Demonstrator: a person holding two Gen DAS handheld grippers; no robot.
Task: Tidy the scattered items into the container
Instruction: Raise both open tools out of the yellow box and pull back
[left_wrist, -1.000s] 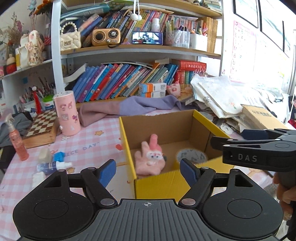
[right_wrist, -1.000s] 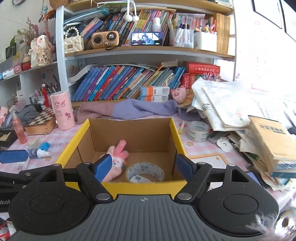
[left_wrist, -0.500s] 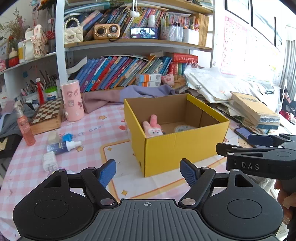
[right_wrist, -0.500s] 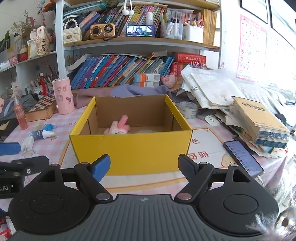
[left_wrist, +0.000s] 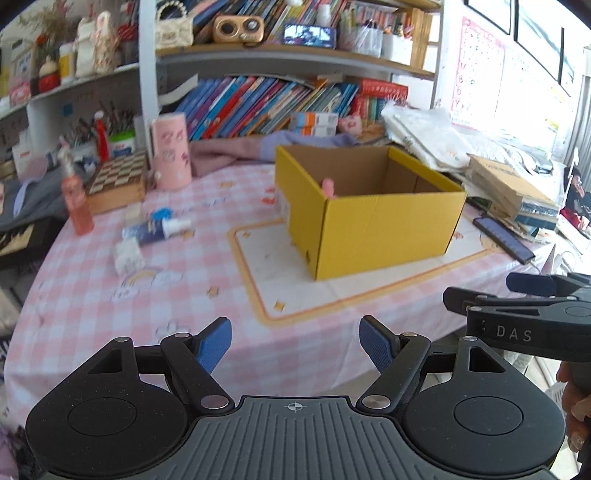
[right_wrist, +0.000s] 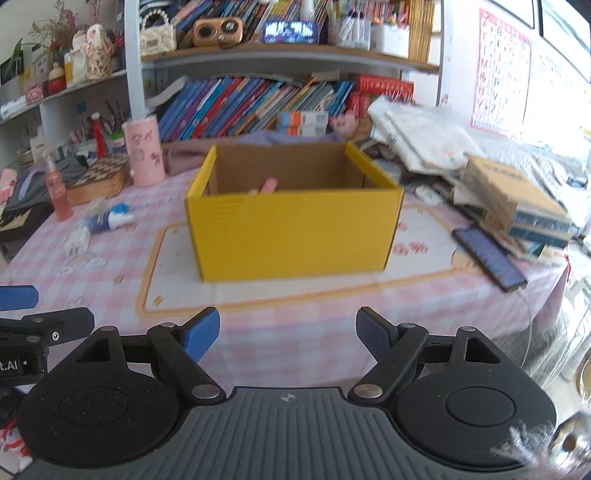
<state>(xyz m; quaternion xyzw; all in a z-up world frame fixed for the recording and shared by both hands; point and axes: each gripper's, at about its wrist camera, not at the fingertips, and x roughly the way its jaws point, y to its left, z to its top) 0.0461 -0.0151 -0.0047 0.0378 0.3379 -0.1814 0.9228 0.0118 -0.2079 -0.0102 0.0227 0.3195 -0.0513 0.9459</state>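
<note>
Yellow box (right_wrist: 293, 232) sits mid-bench, well ahead of both tongs; pink plush (right_wrist: 269, 184) inside, only its tip showing. Left tongs (left_wrist: 295, 343) & right tongs (right_wrist: 288, 336) both spread apart, nothing btwn them. Blue bottle (left_wrist: 155, 229) + small white pack (left_wrist: 127, 254) lie left of box (bare checked bench (left_wrist: 147, 306) around them). Phone (right_wrist: 487, 258) near the right edge.

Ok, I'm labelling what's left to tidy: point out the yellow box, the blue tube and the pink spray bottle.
yellow box (right_wrist: 295, 236): right wrist view, middle of its front wall.
blue tube (left_wrist: 147, 232): left wrist view, on its dark blue body.
pink spray bottle (left_wrist: 78, 206): left wrist view, on its pink body.
</note>
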